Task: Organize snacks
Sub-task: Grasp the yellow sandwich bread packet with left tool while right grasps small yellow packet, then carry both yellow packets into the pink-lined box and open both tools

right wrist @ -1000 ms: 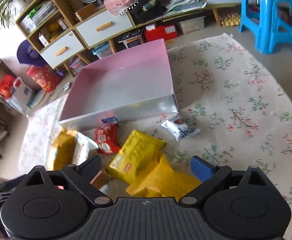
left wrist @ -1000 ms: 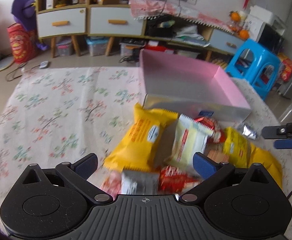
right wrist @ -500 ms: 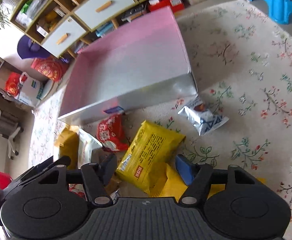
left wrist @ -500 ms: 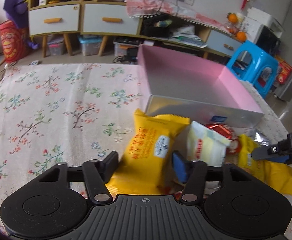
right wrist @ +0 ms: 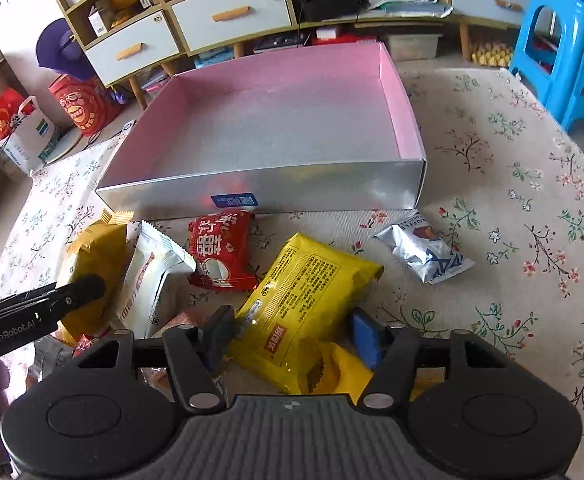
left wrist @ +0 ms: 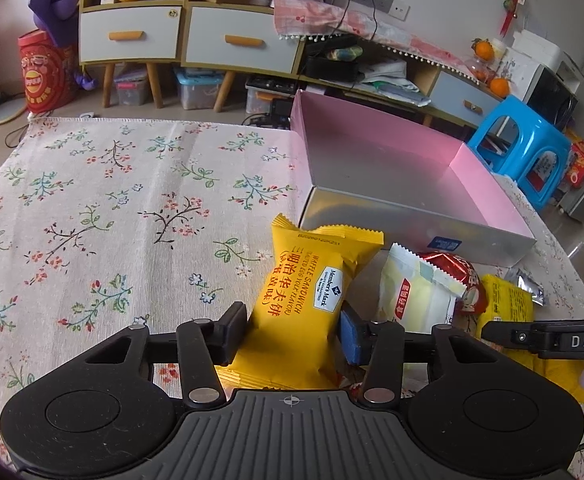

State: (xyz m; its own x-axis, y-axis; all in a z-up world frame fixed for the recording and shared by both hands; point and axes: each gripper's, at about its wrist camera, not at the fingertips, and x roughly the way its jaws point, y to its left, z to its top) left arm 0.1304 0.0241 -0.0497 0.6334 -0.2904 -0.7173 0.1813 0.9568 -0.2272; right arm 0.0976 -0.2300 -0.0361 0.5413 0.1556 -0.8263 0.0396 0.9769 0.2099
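On the floral tablecloth, several snack packets lie in front of a pink box with silver outer walls (left wrist: 412, 228) (right wrist: 260, 188); the box holds nothing. My left gripper (left wrist: 292, 334) is closing on a yellow waffle sandwich packet (left wrist: 308, 280), and both pads press its sides. My right gripper (right wrist: 292, 334) is closing on a flat yellow packet (right wrist: 304, 284) with its pads at the packet's edges. A second yellow packet lies under that one. Between the two lie a white packet (right wrist: 152, 280) and a red packet (right wrist: 220, 248). A silver packet (right wrist: 424, 248) lies to the right, apart from the rest.
The two grippers are close side by side; the left one's finger (right wrist: 52, 300) shows in the right wrist view. Past the table stand blue stools (left wrist: 524, 140) and low cabinets with drawers (left wrist: 236, 40). Bare cloth (left wrist: 112, 200) stretches to the left.
Both grippers' jaws have narrowed from wide open onto their yellow packets. The left gripper sank toward the waffle packet. The right one shifted over the flat yellow packet and rolled a little.
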